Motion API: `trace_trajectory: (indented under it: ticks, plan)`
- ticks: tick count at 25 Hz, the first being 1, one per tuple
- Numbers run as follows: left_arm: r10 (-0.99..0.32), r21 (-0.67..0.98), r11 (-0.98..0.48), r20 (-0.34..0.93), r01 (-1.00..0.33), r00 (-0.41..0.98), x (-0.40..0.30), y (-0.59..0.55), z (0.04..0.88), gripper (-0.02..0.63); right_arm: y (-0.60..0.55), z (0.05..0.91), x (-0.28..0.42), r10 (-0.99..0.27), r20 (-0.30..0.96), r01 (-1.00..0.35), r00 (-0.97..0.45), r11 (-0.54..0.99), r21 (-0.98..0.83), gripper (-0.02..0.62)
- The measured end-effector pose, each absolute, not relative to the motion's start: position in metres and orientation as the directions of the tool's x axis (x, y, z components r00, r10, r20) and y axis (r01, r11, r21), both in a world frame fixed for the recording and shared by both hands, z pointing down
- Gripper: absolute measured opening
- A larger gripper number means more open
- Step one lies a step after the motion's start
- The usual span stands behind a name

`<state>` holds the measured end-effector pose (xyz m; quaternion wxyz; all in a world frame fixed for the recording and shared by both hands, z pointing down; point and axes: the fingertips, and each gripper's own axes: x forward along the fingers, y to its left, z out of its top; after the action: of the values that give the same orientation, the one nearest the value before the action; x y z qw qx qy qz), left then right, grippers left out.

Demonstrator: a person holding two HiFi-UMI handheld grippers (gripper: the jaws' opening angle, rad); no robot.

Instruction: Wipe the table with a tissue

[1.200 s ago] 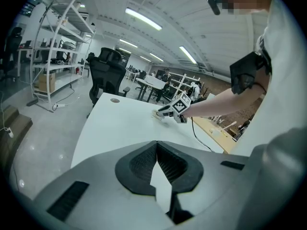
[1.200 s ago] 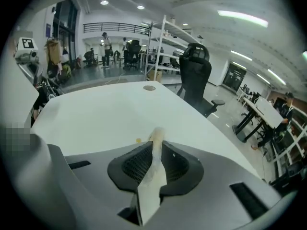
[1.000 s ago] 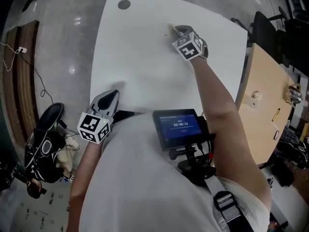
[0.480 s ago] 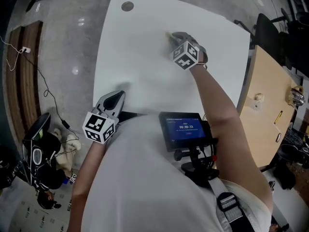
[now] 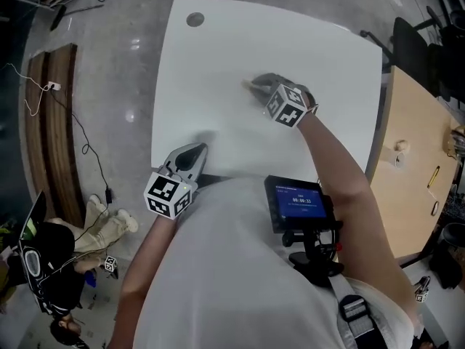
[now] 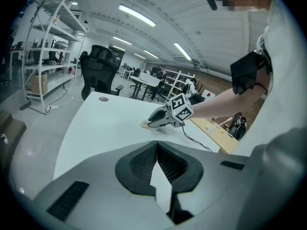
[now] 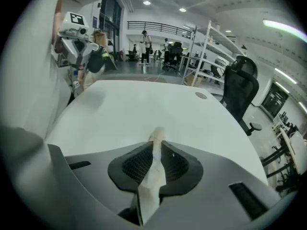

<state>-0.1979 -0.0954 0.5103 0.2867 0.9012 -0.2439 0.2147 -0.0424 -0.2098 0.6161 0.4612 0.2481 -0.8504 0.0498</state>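
Now, table: white and bare; its near edge is hidden behind the person's body.
Right gripper: out over the table's middle, tilted down, jaws pinching the tissue.
Left gripper: at the near edge, left of the other gripper; jaws pressed together with nothing between them.
Tissue: pale strip running between the right jaws, its end poking past the tips onto the table; in the head view only a sliver shows.
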Motion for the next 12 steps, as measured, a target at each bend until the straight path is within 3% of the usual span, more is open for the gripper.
trace_trajectory:
  ticks: [7, 12]
  plan:
    - [-0.294, 0.393, -0.745, 0.532, -0.539, 0.794, -0.158, -0.075, 0.502, 0.006, -0.127, 0.610, -0.064, -0.165, 0.780, -0.264, -0.604, 0.964, 0.000, 0.058]
    - [-0.306, 0.377, -0.750, 0.532, -0.544, 0.790, -0.146, -0.072, 0.503, 0.006, -0.108, 0.590, -0.064, -0.202, 0.651, -0.375, -0.732, 0.917, -0.138, 0.058]
